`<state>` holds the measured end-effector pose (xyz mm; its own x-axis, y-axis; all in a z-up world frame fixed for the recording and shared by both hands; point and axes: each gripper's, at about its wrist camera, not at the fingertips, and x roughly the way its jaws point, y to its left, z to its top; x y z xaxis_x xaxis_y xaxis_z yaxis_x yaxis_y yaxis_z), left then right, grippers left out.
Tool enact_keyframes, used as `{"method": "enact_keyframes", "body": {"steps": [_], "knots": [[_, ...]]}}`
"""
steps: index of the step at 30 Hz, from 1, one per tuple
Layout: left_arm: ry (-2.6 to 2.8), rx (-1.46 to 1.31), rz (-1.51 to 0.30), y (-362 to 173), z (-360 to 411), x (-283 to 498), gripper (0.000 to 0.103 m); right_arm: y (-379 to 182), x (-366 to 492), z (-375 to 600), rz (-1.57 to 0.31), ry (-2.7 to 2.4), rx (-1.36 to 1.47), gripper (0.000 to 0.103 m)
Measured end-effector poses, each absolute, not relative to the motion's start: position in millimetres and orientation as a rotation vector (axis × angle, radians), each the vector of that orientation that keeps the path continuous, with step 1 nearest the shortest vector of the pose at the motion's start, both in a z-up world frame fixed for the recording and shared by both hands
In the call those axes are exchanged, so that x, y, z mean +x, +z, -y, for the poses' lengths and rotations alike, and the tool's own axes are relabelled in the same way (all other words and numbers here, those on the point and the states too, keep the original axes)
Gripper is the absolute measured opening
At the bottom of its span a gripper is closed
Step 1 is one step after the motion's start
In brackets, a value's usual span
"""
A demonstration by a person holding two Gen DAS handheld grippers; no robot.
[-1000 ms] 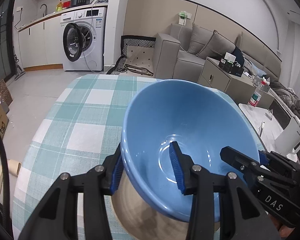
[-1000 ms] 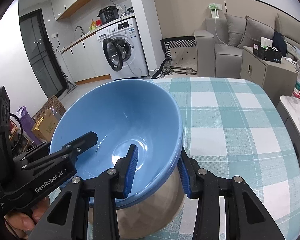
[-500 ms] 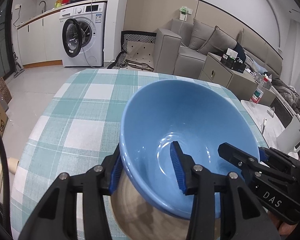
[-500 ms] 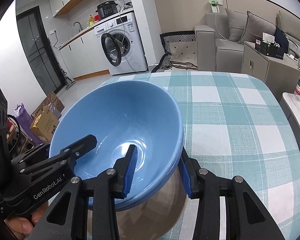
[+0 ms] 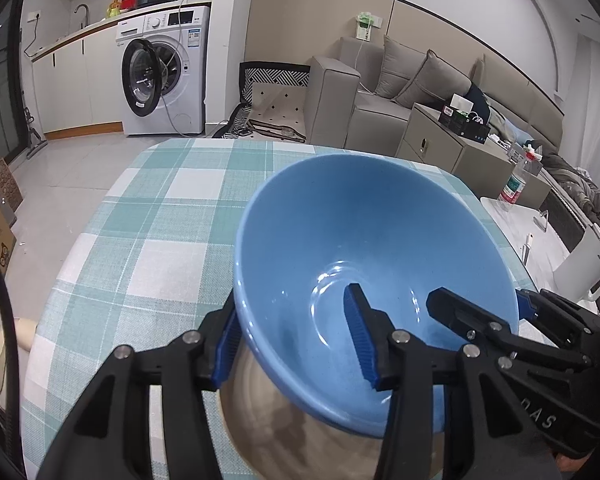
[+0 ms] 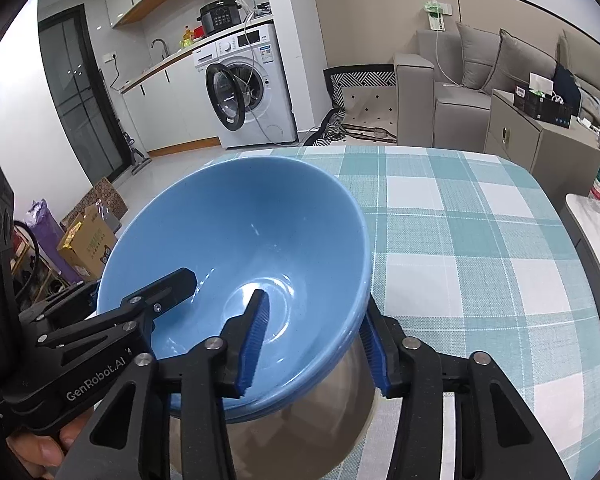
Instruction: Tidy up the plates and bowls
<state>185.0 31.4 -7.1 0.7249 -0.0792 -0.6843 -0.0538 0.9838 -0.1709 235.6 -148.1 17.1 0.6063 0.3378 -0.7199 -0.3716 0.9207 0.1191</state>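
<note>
Left claw (image 5: 292, 344) clamps blue bowl (image 5: 364, 240) rim; right claw (image 6: 316, 344) clamps opposite rim; above checked tablecloth (image 6: 480, 240).

1. A table (image 5: 148, 216) covered with a teal-and-white checked cloth (image 6: 476, 240) carries everything.
2. At its near edge a steel bowl (image 5: 284, 432) appears to rest on the cloth, though its base is hidden.
3. A blue bowl (image 5: 364, 232) sits nested in the steel one, tilted.
4. The cloth's far edge curves toward a tiled floor (image 5: 68, 168).
</note>
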Motion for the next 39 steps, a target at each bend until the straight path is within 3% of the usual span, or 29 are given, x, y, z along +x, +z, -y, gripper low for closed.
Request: {"method": "enact_keyframes", "body": {"steps": [10, 13, 15, 22, 27, 39], "knots": [[-0.022, -0.159, -0.745, -3.5, -30.8, 174.3, 0.058, 22.1, 229.7, 148.7, -0.808, 0.405, -0.075, 0.061], [-0.014, -0.161, -0.734, -0.7, -34.6, 168.0, 0.066, 26.0, 226.0, 150.9, -0.790, 0.398, -0.090, 0.070], [-0.006, -0.147, -0.734, 1.6, -35.4, 164.5, 0.069, 28.1, 224.3, 152.9, -0.787, 0.389, -0.093, 0.082], [0.004, -0.109, -0.677, 15.1, -38.0, 143.3, 0.090, 41.3, 210.6, 162.2, -0.750, 0.385, -0.105, 0.101], [-0.003, -0.080, -0.619, 23.9, -40.3, 120.7, 0.103, 56.0, 190.5, 170.7, -0.681, 0.403, -0.135, 0.102], [-0.005, -0.010, -0.512, 41.0, -35.0, 52.2, 0.103, 95.5, 114.2, 204.5, -0.563, 0.415, -0.225, 0.103]]}}
